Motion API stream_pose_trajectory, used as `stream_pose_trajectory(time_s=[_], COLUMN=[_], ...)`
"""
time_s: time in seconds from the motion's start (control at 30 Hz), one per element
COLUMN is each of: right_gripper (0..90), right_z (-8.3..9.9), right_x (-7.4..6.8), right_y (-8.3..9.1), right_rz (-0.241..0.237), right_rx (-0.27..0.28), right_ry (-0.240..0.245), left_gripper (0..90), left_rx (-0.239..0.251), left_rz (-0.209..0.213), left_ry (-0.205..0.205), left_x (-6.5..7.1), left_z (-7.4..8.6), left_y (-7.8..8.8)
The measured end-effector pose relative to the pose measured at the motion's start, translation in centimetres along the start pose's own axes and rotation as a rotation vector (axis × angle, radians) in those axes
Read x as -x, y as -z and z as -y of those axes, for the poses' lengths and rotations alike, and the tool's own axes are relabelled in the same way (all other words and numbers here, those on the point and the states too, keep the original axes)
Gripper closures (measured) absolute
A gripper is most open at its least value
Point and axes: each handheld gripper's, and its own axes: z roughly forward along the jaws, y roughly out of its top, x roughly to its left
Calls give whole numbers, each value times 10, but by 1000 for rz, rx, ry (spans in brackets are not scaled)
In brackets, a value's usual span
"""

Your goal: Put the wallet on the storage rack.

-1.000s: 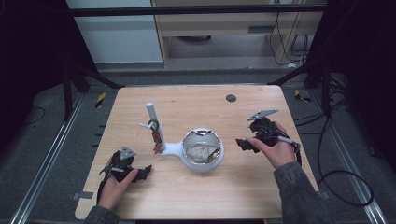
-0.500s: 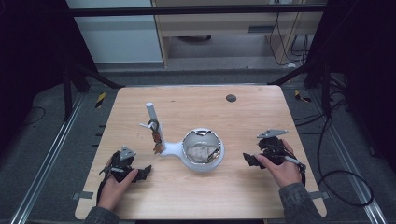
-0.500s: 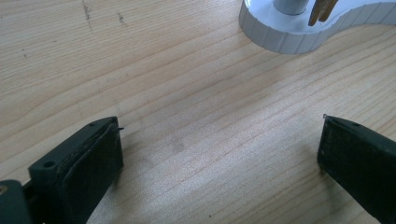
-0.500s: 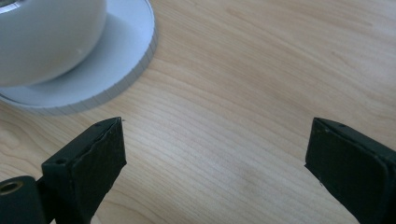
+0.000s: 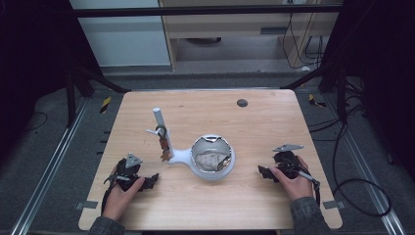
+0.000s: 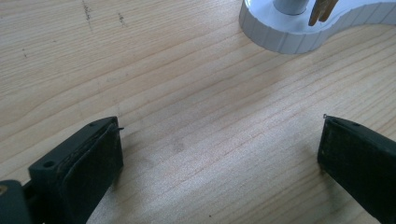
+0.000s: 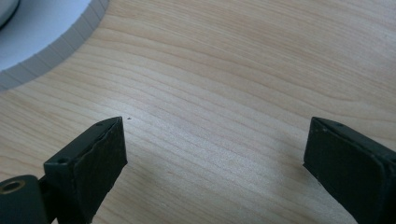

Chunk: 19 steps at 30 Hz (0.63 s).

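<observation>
The left gripper [image 5: 152, 180] lies low on the wooden table [image 5: 274, 117] near its front left corner, held in the person's left hand [image 5: 121, 195]; in the left gripper view its jaws stand spread wide with only bare wood between them, and its pads [image 6: 100, 161] touch nothing that can be seen. Just ahead of it, a white stand [image 5: 182, 156] sits left of the table's centre: a rounded foot carrying an upright white post [image 5: 160, 128], on which small dark and brownish items [image 5: 163, 142] hang. These are too small in the high view to identify. The foot widens to the right into a round white bowl [image 5: 212, 159], close to the table's centre, which holds a crumpled pale mass [image 5: 209, 160], possibly cloth or paper. The ribbed white rim shows at the top left corner of the right gripper view. The right gripper [image 5: 261, 172] rests near the front right corner, in the right hand [image 5: 293, 178]; its jaws are likewise spread wide, empty, over bare wood, apart from the bowl. A dark round spot [image 5: 242, 103] lies near the far edge.
</observation>
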Motion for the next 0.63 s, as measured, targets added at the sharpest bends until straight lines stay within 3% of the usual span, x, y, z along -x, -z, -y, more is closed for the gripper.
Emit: stream_pose_trajectory(time_s=[0.17, 0.4, 0.5, 0.63], right_gripper=[48, 18, 10, 10], right_z=[5, 11, 16, 17], right_x=[1, -6, -7, -8], right_y=[-7, -10, -11, -11], right_rz=[6, 58, 63, 59], right_rx=[-8, 34, 72, 78], right_ry=[-7, 18, 18, 19], left_gripper=[0, 0, 0, 0], left_rx=[0, 0, 1, 1], left_rz=[0, 0, 1, 1], left_ry=[0, 1, 2, 2], left_x=[0, 0, 0, 0], left_z=[0, 0, 1, 1], left_y=[0, 0, 1, 1])
